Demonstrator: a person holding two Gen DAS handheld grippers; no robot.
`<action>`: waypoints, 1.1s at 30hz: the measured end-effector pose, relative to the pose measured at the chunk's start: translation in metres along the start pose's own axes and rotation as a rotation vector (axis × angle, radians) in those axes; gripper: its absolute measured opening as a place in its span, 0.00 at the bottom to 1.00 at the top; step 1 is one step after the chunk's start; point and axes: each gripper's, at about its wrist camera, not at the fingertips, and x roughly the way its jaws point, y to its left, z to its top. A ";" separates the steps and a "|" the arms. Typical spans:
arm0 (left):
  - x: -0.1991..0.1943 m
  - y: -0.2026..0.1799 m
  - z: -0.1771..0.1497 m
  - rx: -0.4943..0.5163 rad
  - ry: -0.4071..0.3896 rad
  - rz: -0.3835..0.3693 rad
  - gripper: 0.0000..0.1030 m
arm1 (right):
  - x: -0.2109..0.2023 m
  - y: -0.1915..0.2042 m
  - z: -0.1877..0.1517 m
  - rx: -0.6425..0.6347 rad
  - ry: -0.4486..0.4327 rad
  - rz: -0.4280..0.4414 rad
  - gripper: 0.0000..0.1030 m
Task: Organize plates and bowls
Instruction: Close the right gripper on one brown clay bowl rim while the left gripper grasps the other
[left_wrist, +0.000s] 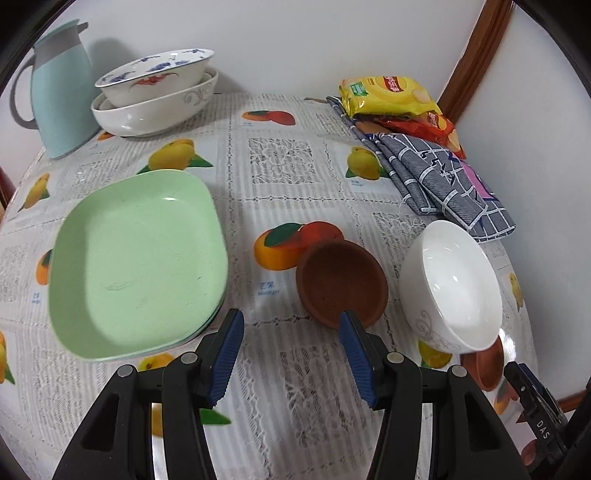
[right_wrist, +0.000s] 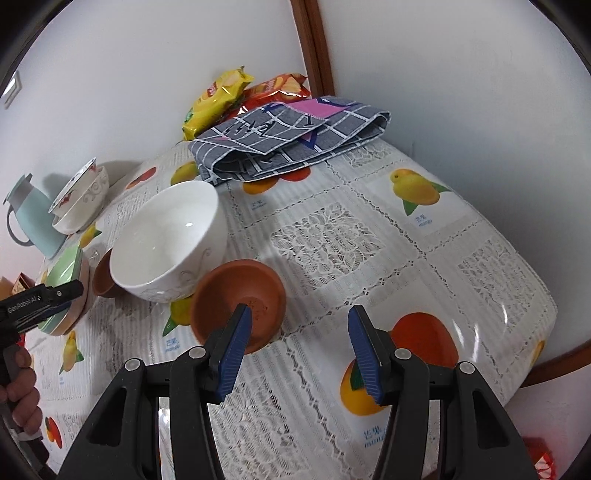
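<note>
Far left: stacked white bowls (left_wrist: 155, 99). Green plates (left_wrist: 136, 262) near left. My left gripper (left_wrist: 291, 354) spread, empty, just short of a brown bowl (left_wrist: 341, 282). White bowl (left_wrist: 454, 284) right. My right gripper (right_wrist: 299, 354) spread, empty, over another brown bowl (right_wrist: 240, 299).

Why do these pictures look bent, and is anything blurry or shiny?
Left wrist view: fisheye lens bows the table, dark corners; green plate edge smeared by motion. Right wrist view: same bowing; glare spot inside the white bowl, sheen on the tablecloth.
</note>
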 end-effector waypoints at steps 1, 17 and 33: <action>0.003 -0.001 0.001 -0.001 0.002 -0.005 0.50 | 0.003 -0.001 0.000 0.005 0.004 0.004 0.52; 0.037 -0.013 0.015 0.020 0.030 0.003 0.49 | 0.041 0.010 0.006 -0.039 0.039 -0.008 0.39; 0.043 -0.016 0.012 0.009 0.039 -0.068 0.09 | 0.040 0.024 0.007 -0.066 -0.010 -0.008 0.12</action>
